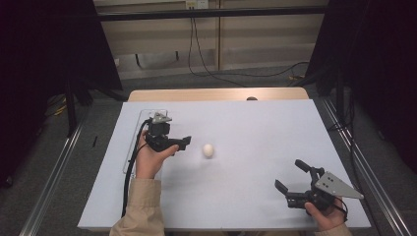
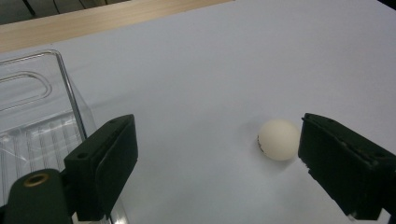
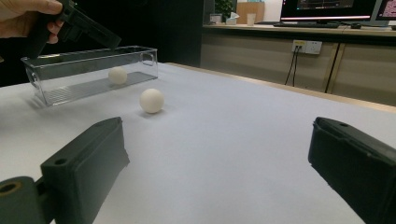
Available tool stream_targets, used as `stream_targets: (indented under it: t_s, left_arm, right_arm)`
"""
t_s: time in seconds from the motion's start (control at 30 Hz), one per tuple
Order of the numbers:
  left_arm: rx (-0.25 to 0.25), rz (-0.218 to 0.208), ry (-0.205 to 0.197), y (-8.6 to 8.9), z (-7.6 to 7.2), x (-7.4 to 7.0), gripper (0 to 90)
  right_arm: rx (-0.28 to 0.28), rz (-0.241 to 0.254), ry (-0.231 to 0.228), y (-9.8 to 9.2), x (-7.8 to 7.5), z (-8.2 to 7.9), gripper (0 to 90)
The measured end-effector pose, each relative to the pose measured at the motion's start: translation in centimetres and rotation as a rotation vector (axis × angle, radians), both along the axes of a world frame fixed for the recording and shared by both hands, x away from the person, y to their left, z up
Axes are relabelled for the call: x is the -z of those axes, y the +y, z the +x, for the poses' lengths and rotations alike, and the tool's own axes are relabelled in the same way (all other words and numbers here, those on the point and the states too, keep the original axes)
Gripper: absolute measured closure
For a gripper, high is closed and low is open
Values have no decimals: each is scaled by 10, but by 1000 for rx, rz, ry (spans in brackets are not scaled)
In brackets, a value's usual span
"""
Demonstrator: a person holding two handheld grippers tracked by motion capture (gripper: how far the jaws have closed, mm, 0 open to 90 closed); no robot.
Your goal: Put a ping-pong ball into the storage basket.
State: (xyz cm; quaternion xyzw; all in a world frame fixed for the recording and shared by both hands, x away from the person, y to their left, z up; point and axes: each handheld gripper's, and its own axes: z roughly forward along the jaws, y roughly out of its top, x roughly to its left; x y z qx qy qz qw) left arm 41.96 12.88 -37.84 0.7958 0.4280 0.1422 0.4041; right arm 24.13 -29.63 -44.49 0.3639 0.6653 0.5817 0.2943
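A white ball [image 1: 208, 150] lies on the white table sheet [image 1: 255, 128], left of the middle. My left gripper [image 1: 183, 142] hovers just left of it, a short gap between them. In the left gripper view its jaws stand open with nothing between them [image 2: 217, 140], and the ball [image 2: 279, 139] lies ahead, close to the right jaw. My right gripper [image 1: 291, 175] is held near the front right edge, open and empty [image 3: 215, 154]. From there the ball [image 3: 152, 100] rests in front of a clear plastic box [image 3: 88, 74], and a second white ball [image 3: 117, 75] lies inside the box.
The clear box [image 1: 142, 129] lies along the sheet's left side, partly under my left hand, and its wall [image 2: 70, 88] rises left of the left jaw. A wooden tabletop strip [image 1: 216, 94] borders the far edge. Cables run across the floor beyond.
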Motion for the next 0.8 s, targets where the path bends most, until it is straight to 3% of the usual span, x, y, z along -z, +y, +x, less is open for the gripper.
stream_targets:
  t_s: [0.17, 0.8]
  left_arm:
    - [17, 10, -2, -3, 0, 0, 121]
    - [62, -14, 13, -19, -2, 1, 118]
  right_arm:
    - [0, -3, 0, 0, 0, 0, 33]
    - [-1, -4, -1, 0, 0, 0, 34]
